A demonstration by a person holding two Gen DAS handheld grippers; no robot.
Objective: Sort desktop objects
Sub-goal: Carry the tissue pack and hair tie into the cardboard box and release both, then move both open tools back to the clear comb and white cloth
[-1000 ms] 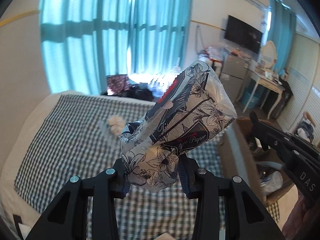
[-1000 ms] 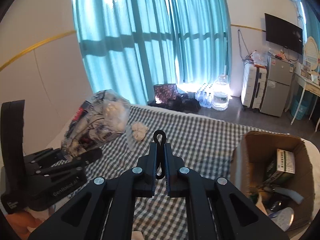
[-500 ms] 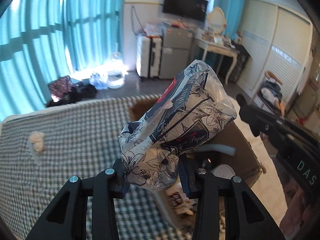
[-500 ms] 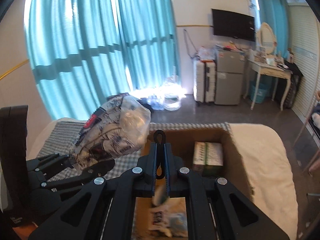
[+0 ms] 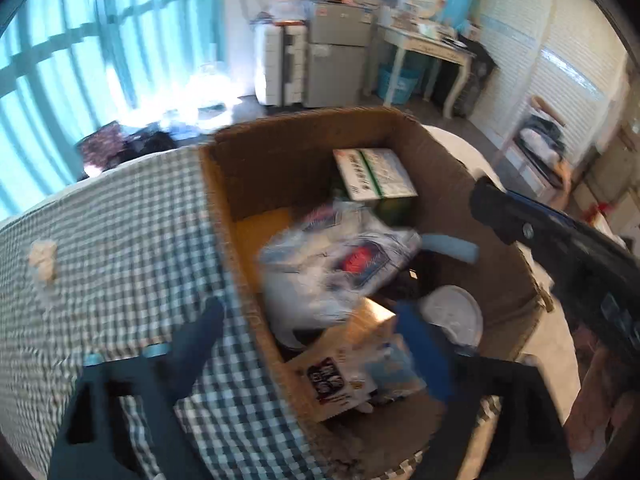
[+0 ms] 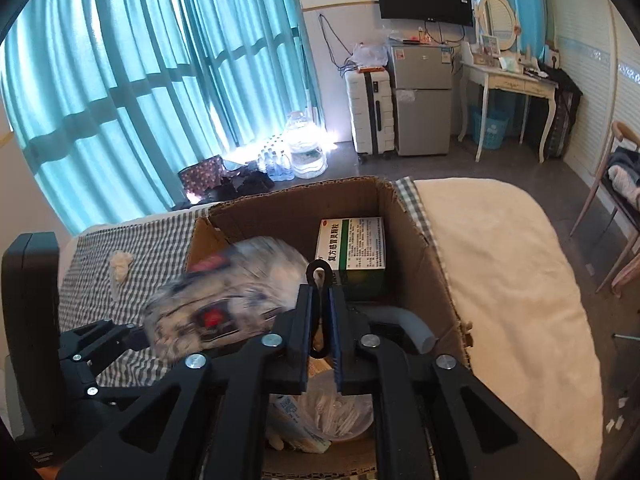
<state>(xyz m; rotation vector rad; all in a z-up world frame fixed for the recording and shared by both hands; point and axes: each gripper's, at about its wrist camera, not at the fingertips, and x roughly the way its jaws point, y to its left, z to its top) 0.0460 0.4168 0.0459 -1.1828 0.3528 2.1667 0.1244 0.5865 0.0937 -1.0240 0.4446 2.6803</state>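
A flower-printed tissue pack (image 5: 340, 264) is blurred and free of any fingers, dropping into the open cardboard box (image 5: 304, 120). My left gripper (image 5: 308, 308) is above the box's near-left wall, its jaws opening wide with nothing pressed between them. In the right wrist view the pack (image 6: 224, 296) is over the box's (image 6: 296, 196) left side. My right gripper (image 6: 320, 292) hangs over the box, its jaws opening slightly. A thin black loop (image 6: 318, 270) still stands upright between its pads.
Inside the box are a green-and-white medicine carton (image 6: 352, 244), a grey tube (image 6: 412, 324), a round clear tub (image 6: 336, 412) and a brown packet (image 5: 340, 368). A crumpled tissue (image 6: 120, 266) lies on the checked cloth (image 5: 120, 220). A white blanket (image 6: 500, 280) lies to the right.
Both grippers swung from over the checked cloth to above the box. The left jaws spread and the tissue pack fell out of them. The right jaws parted a little around the loop.
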